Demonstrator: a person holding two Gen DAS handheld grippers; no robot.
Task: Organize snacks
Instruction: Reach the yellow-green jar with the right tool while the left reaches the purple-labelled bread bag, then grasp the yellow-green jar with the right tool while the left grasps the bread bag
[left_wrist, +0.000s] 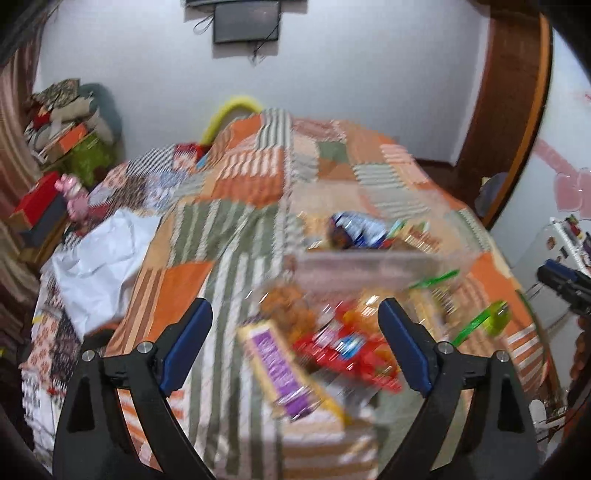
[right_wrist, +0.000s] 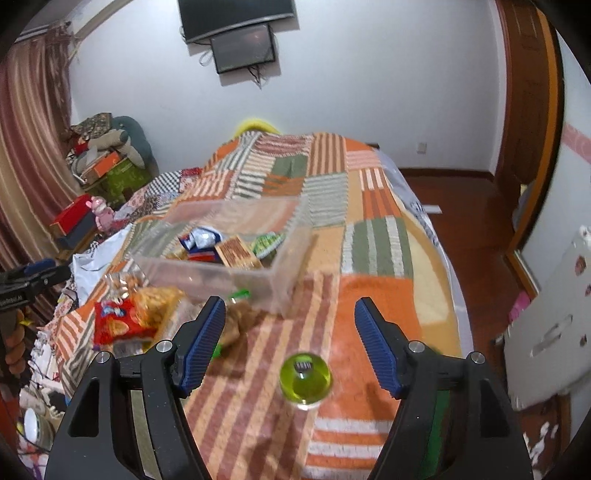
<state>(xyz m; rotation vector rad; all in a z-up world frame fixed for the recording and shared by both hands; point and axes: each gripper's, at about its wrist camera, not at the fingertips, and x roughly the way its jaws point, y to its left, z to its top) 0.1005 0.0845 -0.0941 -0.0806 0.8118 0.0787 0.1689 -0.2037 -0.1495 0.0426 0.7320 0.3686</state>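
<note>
Lying on: patchwork bed (right_wrist: 373, 240) of orange, green and striped squares
Bin (right_wrist: 284, 254): clear plastic, rectangular, mid-bed; inside it a blue-white wrapper (right_wrist: 199, 236), a brown patterned box (right_wrist: 238, 253) and a green packet (right_wrist: 267, 242)
Loose snacks: red bag (right_wrist: 114, 321) and orange crisps (right_wrist: 155, 302) just beside the bin's near wall, toward the bed's left edge; a yellow-purple packet (left_wrist: 280, 365), blurred
Green ball (right_wrist: 304, 380): glossy, translucent, on an orange-striped square near the bed's near edge
Left gripper (left_wrist: 295, 345): jaws wide apart, nothing between the pads, over the loose snacks
Right gripper (right_wrist: 290, 345): jaws apart, holding nothing, ball below the gap
</note>
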